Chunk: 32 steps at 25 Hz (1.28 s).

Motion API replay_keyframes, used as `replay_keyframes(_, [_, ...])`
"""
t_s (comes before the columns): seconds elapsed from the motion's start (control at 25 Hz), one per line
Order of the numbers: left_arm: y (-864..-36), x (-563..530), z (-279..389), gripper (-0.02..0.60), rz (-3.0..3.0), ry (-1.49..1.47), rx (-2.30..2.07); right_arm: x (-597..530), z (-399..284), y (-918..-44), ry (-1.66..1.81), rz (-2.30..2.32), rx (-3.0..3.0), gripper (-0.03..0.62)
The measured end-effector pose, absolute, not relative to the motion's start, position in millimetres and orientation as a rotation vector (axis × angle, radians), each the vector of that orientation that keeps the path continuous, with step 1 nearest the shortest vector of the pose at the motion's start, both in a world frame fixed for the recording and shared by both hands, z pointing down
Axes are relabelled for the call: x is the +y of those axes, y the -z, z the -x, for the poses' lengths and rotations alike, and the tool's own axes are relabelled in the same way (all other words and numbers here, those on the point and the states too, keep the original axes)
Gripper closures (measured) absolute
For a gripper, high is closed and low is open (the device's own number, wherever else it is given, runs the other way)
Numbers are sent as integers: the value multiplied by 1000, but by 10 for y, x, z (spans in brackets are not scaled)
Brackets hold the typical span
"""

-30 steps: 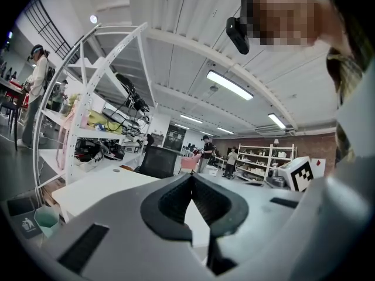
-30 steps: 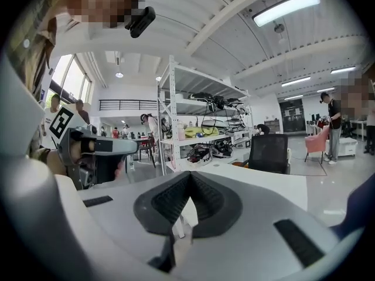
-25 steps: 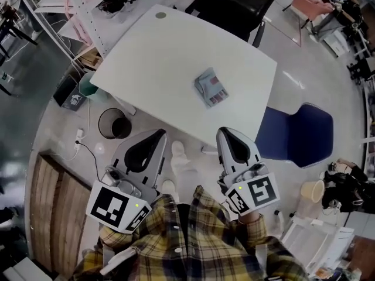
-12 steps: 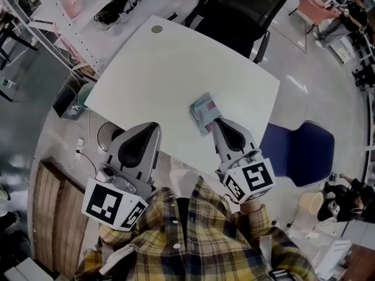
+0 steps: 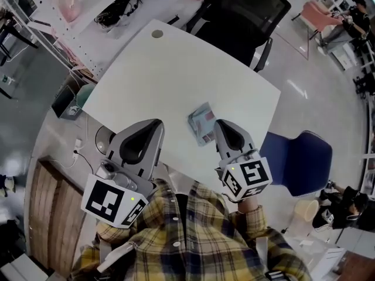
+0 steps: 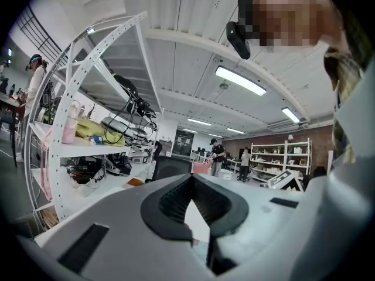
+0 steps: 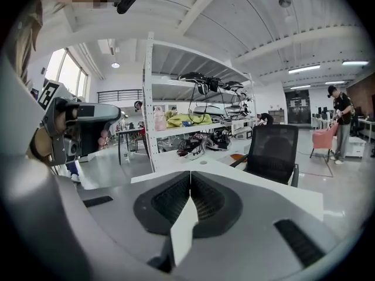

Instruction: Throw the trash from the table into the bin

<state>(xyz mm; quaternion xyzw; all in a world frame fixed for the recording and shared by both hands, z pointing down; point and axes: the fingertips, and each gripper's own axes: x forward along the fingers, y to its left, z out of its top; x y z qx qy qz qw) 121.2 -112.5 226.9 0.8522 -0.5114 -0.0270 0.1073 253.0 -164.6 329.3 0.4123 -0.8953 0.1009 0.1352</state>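
Note:
The trash is a crumpled blue-and-pink packet [image 5: 201, 120] lying near the front right of the white table [image 5: 170, 69]. My right gripper [image 5: 222, 125] is shut and empty. Its tip sits right beside the packet's right edge, and I cannot tell whether they touch. In the right gripper view the right gripper [image 7: 190, 175] has its jaws meeting over the table [image 7: 258, 183]. My left gripper [image 5: 153, 126] is shut too, over the table's front edge to the packet's left; its jaws meet in the left gripper view [image 6: 191, 176]. The dark round bin [image 5: 103, 139] stands on the floor, half hidden behind the left gripper.
A black office chair [image 5: 252, 10] stands at the table's far side and a blue chair [image 5: 299, 157] at its right. A white shelf rack [image 5: 88, 4] with cables and gear runs along the left. People are working far off at the back [image 6: 218, 152].
Both grippers have moved forward from over the floor to over the table's front edge. The right one has come up beside the packet. Both stay shut.

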Motion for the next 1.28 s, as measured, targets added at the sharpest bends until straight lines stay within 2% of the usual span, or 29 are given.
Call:
replay_keyframes(0.32, [-2289, -1313, -1075, 574, -2517, 55, -1464, -1792, -2529, -3547, -407, -1225, -2522, 594])
replay_keyframes(0.72, [-2369, -1406, -830, 574, -2463, 36, -1498, -1931, -2316, -4265, -630, -1118, -2421, 590])
replay_keyframes(0.8, [-2387, -1406, -797, 574, -2451, 27, -1511, -1944, -2292, -4391, -668, -1098, -2402, 540])
replay_keyframes(1.28, [-2581, -1313, -592, 574, -2367, -29, -1550, -1903, -2268, -5256, -639, -976, -2194, 430])
